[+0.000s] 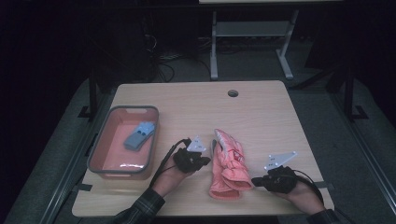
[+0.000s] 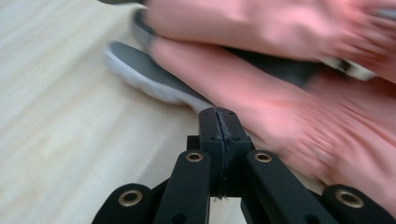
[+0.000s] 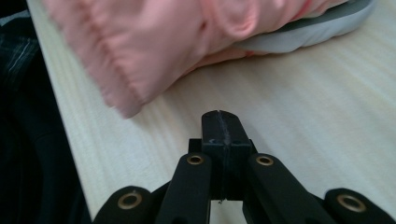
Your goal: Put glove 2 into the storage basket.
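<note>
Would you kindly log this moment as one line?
left gripper: shut, empty | right gripper: shut, empty | pink glove: between them | bin: blue item

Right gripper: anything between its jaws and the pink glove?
No. In the right gripper view, bare table runs from the shut right gripper to the pink glove.

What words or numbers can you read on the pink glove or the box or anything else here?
No text can be read anywhere.
The pink glove has a small light patch near its fingers, too blurred to tell if it holds letters.
The blue-grey item in the red bin shows small dark marks, too small to read.
The grey plates on the grippers show small dots, no letters.
</note>
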The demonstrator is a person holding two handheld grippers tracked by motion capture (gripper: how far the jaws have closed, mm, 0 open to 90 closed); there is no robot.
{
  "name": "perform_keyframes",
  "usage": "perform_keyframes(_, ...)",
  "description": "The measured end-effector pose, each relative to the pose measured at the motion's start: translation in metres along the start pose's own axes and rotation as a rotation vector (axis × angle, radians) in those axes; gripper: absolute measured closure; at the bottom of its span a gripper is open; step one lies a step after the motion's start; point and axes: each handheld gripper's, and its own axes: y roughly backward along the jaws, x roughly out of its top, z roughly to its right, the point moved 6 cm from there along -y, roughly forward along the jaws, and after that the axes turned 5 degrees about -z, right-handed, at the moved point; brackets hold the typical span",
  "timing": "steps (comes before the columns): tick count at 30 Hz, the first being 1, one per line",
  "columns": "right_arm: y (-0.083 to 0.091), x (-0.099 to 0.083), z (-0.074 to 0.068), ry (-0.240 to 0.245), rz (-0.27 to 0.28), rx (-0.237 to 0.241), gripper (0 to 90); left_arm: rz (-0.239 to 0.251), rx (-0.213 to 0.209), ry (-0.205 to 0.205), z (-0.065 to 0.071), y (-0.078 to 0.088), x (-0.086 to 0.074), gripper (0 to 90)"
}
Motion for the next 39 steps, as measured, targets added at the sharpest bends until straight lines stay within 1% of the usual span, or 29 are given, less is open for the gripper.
perform_keyframes(3, 0.0, 0.001, -0.006, 0.017, 0.007, 0.015, 90.0, -0.009, -0.023, -0.014, 0.014, 0.005, -0.011, 89.4)
perform_keyframes(4, -0.001, 0.002, -0.007, 0.024, 0.006, 0.017, 90.0, -0.023, -0.026, -0.018, 0.016, 0.005, -0.015, 89.5)
perform_keyframes(7, -0.001, 0.005, -0.011, 0.037, 0.013, 0.019, 90.0, -0.025, -0.039, -0.02, 0.022, 0.004, -0.019, 89.5)
perform_keyframes(8, -0.001, 0.006, -0.012, 0.036, 0.015, 0.021, 90.0, -0.028, -0.043, -0.026, 0.023, 0.005, -0.018, 89.5)
perform_keyframes(9, 0.0, 0.007, -0.013, 0.036, 0.017, 0.024, 90.0, -0.018, -0.044, -0.024, 0.025, 0.005, -0.016, 89.6)
perform_keyframes(10, 0.0, 0.008, -0.013, 0.046, 0.025, 0.022, 90.0, -0.011, -0.049, -0.03, 0.026, 0.006, -0.014, 89.5)
perform_keyframes(12, 0.001, 0.01, -0.016, 0.047, 0.03, 0.028, 90.0, 0.001, -0.051, -0.035, 0.028, 0.009, -0.01, 89.5)
perform_keyframes(14, 0.001, 0.011, -0.017, 0.054, 0.037, 0.029, 90.0, 0.02, -0.061, -0.029, 0.03, 0.01, -0.007, 89.5)
perform_keyframes(20, 0.005, 0.017, -0.018, 0.05, 0.063, 0.033, 90.0, 0.036, -0.092, -0.062, 0.04, 0.01, 0.004, 89.5)
perform_keyframes(23, 0.007, 0.02, -0.019, 0.049, 0.081, 0.043, 90.0, 0.045, -0.095, -0.075, 0.044, 0.009, 0.008, 89.4)
perform_keyframes(24, 0.007, 0.021, -0.02, 0.05, 0.092, 0.049, 90.0, 0.043, -0.091, -0.079, 0.044, 0.009, 0.008, 89.4)
perform_keyframes(27, 0.007, 0.024, -0.021, 0.053, 0.096, 0.056, 90.0, 0.046, -0.092, -0.065, 0.043, 0.01, 0.008, 89.4)
perform_keyframes(31, -0.002, 0.023, -0.023, 0.06, 0.054, 0.059, 90.0, 0.046, -0.092, -0.062, 0.041, 0.011, 0.007, 89.4)
perform_keyframes(32, -0.004, 0.024, -0.024, 0.062, 0.051, 0.062, 90.0, 0.045, -0.093, -0.061, 0.041, 0.011, 0.007, 89.4)
perform_keyframes(36, -0.001, 0.031, -0.026, 0.061, 0.097, 0.079, 90.0, 0.055, -0.089, -0.055, 0.04, 0.013, 0.008, 89.4)
perform_keyframes(39, 0.0, 0.036, -0.028, 0.067, 0.11, 0.078, 90.0, 0.065, -0.079, -0.048, 0.035, 0.017, 0.009, 89.4)
